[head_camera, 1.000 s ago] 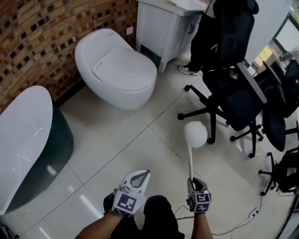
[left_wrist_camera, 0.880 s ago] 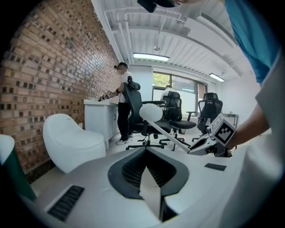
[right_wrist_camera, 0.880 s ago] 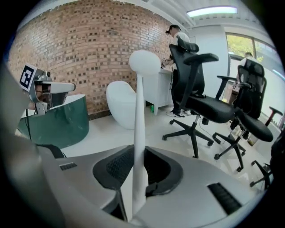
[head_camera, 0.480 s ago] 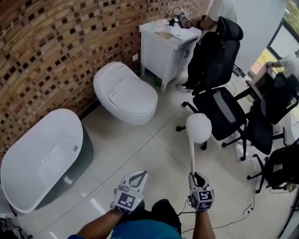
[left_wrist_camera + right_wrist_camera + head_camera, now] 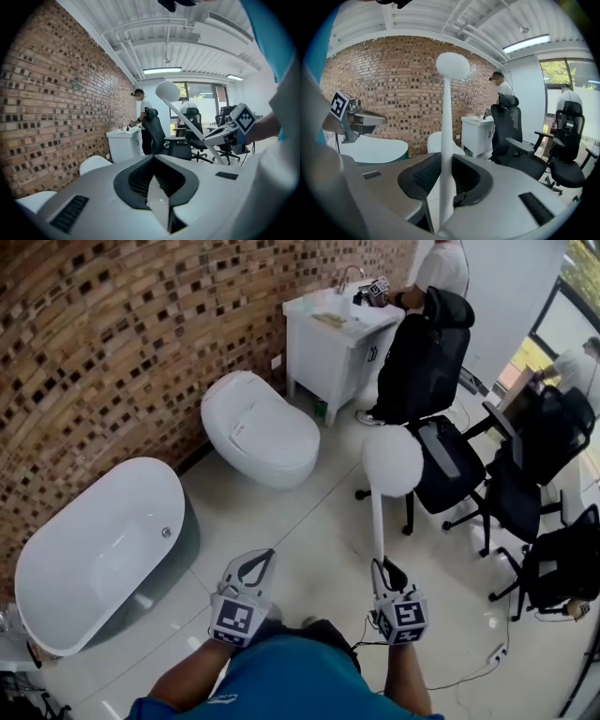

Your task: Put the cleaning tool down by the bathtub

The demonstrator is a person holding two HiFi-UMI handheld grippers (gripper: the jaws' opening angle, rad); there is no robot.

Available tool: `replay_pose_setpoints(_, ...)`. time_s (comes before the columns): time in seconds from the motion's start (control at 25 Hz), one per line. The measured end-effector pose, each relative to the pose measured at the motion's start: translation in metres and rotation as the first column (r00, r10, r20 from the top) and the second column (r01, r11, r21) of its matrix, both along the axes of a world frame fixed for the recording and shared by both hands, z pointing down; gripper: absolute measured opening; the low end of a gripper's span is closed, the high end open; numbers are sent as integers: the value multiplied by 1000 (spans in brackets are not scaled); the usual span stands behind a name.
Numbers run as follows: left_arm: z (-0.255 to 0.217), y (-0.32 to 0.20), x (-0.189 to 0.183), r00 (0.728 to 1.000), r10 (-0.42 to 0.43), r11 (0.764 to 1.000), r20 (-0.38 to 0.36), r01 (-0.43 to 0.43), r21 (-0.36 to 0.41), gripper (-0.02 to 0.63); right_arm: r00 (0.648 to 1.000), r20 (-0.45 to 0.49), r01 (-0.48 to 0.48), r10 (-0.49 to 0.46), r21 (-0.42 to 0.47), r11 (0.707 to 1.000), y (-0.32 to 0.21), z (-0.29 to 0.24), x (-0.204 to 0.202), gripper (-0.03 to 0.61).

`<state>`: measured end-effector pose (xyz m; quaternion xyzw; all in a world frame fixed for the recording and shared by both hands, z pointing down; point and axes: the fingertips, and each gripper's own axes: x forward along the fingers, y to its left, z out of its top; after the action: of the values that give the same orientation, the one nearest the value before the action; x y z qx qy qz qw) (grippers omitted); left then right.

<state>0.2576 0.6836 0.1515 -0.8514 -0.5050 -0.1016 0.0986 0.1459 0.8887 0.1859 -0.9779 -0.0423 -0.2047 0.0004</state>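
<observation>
The cleaning tool, a white stick with a round white head [image 5: 394, 462], stands upright above the tiled floor. My right gripper [image 5: 384, 570] is shut on the lower end of its handle [image 5: 444, 154]. The white bathtub [image 5: 89, 554] lies at the left against the brick wall, well apart from the tool. My left gripper [image 5: 253, 563] hovers beside the right one, its jaws shut with nothing in them. In the left gripper view its closed tips [image 5: 153, 158] point toward the vanity, and the tool's head [image 5: 167, 90] shows at the right.
A white toilet [image 5: 262, 427] sits beyond the tub. A white vanity [image 5: 333, 329] has a person standing at it. Black office chairs [image 5: 431, 362] crowd the right side, and a cable [image 5: 487, 657] lies on the floor. Bare tiles [image 5: 281, 521] stretch between the tub and me.
Both grippers have risen with the tool still upright in the right one. The head view has lifted and widened, so the whole tub and the vanity now show.
</observation>
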Motion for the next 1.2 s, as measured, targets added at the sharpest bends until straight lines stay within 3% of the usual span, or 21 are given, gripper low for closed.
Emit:
replay_pose_setpoints(0.2,-12,-11,-24,992,-123,992,15,123,-15,0,995,-33,100,-99,22,995,-7,0,-2,100)
replay_pose_setpoints(0.4,-11,-17,-61,981,-193,981,10,193,22,0,983,-57,175,-174,14,984,4,-1,-14,100)
replay_pose_setpoints(0.64,-2,-51,-94,958,-283,958,31,282,43,0,958,-70,277,-276,4,961,-25,-2,-10,100)
replay_pose_setpoints(0.8,5,-87,-106,938,-340,940,61,339,22,0,942,-72,328,-328,-16,945,-63,-9,-11,98)
replay_pose_setpoints(1.04,1,-148,-96,924,-381,924,40,382,-24,0,916,-62,390,-396,-83,917,-127,-22,4,100)
replay_pose_setpoints(1.2,-7,-222,-86,889,-455,888,44,457,-52,0,889,-57,447,-453,-103,889,-197,-36,21,100)
